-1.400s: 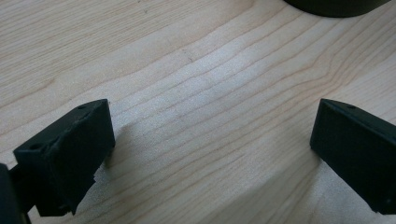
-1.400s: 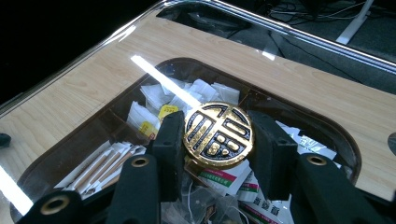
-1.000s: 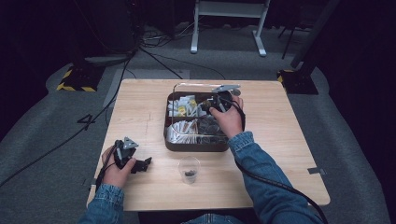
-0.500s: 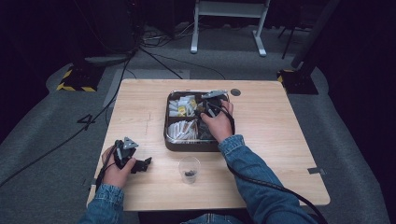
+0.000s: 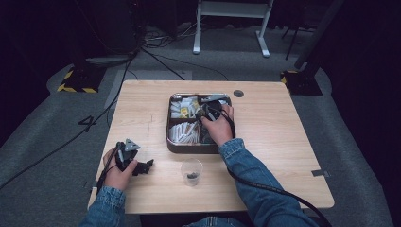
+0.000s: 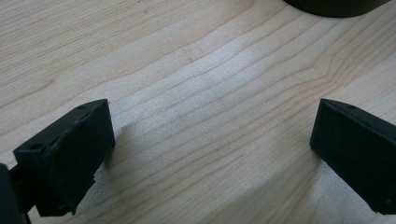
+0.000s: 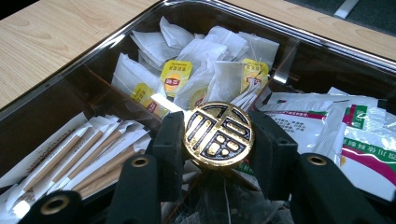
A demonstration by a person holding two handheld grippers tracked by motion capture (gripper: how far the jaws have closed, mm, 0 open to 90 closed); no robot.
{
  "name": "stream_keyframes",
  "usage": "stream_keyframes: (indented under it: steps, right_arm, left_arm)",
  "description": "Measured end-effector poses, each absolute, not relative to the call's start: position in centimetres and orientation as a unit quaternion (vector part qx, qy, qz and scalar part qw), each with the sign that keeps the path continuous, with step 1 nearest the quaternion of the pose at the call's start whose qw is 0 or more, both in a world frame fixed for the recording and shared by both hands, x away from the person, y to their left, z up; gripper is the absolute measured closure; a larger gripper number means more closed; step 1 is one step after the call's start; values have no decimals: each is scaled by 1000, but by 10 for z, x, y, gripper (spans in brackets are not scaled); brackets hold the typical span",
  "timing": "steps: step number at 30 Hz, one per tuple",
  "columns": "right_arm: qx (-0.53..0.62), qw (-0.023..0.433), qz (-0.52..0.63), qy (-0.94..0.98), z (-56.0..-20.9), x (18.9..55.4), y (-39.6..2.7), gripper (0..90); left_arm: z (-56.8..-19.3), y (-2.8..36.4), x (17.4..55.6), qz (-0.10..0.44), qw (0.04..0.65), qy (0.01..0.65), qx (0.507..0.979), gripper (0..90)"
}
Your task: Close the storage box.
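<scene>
Two jaws of the right claw (image 7: pixel 218 135) clamp a gold medallion (image 7: pixel 218 134), seen close; left claw (image 6: pixel 210 154) gapes wide.

Blue denim sleeves (image 5: pixel 255 175); each black hand-held gripper (image 5: pixel 135 163) trails a black cable (image 5: pixel 279 191).

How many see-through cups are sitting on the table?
1. The clear cup stands on the table in front of the divided tray, between the person's two arms. It has something small and dark at its bottom.
</scene>
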State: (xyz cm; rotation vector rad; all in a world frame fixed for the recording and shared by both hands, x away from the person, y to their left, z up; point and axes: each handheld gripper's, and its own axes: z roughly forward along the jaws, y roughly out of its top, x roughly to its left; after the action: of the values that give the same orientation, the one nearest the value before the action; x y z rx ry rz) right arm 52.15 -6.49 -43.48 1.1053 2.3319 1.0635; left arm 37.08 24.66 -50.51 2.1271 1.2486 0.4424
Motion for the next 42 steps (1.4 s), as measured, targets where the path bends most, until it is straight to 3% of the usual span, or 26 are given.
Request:
stream_keyframes:
  steps: [24, 30, 42]
  right_arm:
    - [386, 154, 389, 822, -441, 524, -69, 579]
    - [379, 150, 408, 817, -438, 524, -72, 485]
    - [357, 163, 443, 806, -402, 513, -89, 435]
  left_arm:
    - [-505, 247, 371, 168, 313, 471, 807, 2]
    - [-505, 247, 371, 168, 314, 472, 807, 2]
    - [-505, 247, 371, 168, 315, 471, 807, 2]
